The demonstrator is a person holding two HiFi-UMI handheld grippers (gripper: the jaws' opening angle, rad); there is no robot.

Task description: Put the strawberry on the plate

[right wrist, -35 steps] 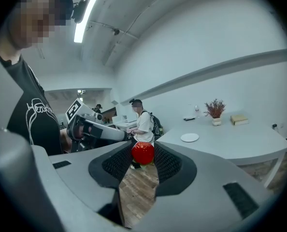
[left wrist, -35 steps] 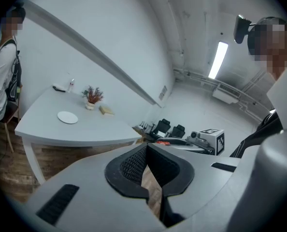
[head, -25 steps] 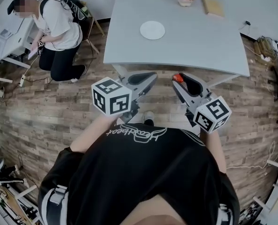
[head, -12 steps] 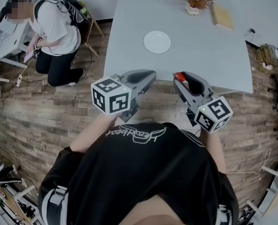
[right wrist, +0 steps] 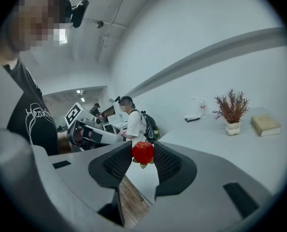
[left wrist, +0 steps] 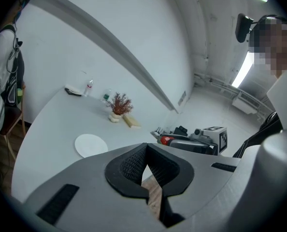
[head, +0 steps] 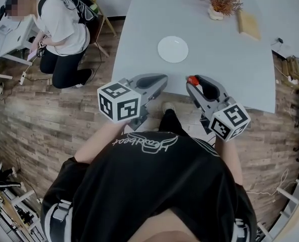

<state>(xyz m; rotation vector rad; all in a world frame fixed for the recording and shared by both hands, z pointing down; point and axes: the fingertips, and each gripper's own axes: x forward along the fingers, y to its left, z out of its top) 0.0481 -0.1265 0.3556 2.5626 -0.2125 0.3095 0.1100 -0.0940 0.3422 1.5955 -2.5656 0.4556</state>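
Observation:
A round white plate (head: 172,49) lies on the pale grey table (head: 230,69), ahead of both grippers; the left gripper view has the plate (left wrist: 91,145) at lower left. A red strawberry (right wrist: 143,153) with green leaves is pinched between the pads of my right gripper (right wrist: 142,149). In the head view the strawberry (head: 192,80) sits at the right gripper (head: 193,84) tips, over the table's near edge. My left gripper (head: 161,80) is level with it, shut and holding nothing, its pads (left wrist: 134,164) meeting at the tip.
A dried plant in a white pot (head: 222,1) and a tan book (head: 248,24) stand at the table's far right. A person (head: 59,26) crouches by a desk on the wooden floor (head: 49,120) at the left. Cables and clutter (head: 293,67) lie right of the table.
The table and plate have come nearer and lower in the head view as I walk up. Both grippers keep their pose, the strawberry still in the right one.

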